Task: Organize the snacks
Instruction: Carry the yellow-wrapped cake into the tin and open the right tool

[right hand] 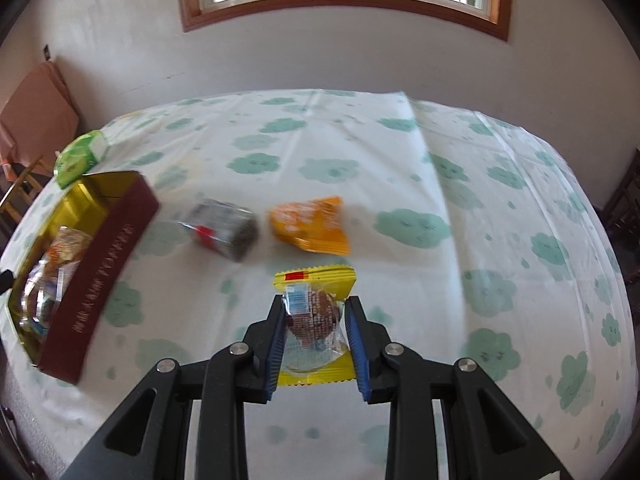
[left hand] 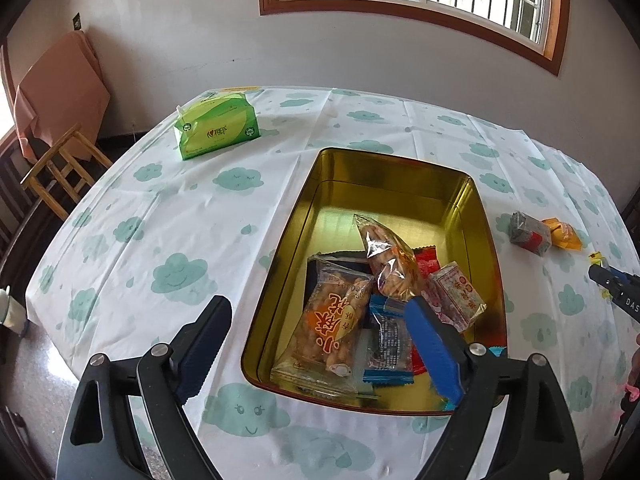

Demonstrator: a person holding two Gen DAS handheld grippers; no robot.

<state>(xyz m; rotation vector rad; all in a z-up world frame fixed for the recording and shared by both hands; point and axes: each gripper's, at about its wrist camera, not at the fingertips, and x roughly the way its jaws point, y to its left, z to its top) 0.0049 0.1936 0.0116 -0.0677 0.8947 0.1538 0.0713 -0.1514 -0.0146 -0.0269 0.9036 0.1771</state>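
Right wrist view: the right gripper (right hand: pixel 314 334) pinches a yellow-edged clear snack packet (right hand: pixel 314 312) between its blue pads, above the cloud-print tablecloth (right hand: pixel 440 280). Just beyond lie a grey foil-wrapped block (right hand: pixel 224 230) and an orange crinkled pouch (right hand: pixel 308 224) — side by side, apart. At far left sits the gold-lined rectangular tin (left hand: pixel 476 216), wrapped snacks piled at its near end; the left gripper (left hand: pixel 320 312) stands spread wide over it — holding nothing.

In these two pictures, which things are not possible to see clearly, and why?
- Lower snacks in the gold tin, left wrist view: covered by upper packets and the left tongs.
- Right tongs, left wrist view: cut off by the edge.
- Grey packet and orange packet, right wrist view: print blurred.
- Tin lettering, right wrist view: blurred.
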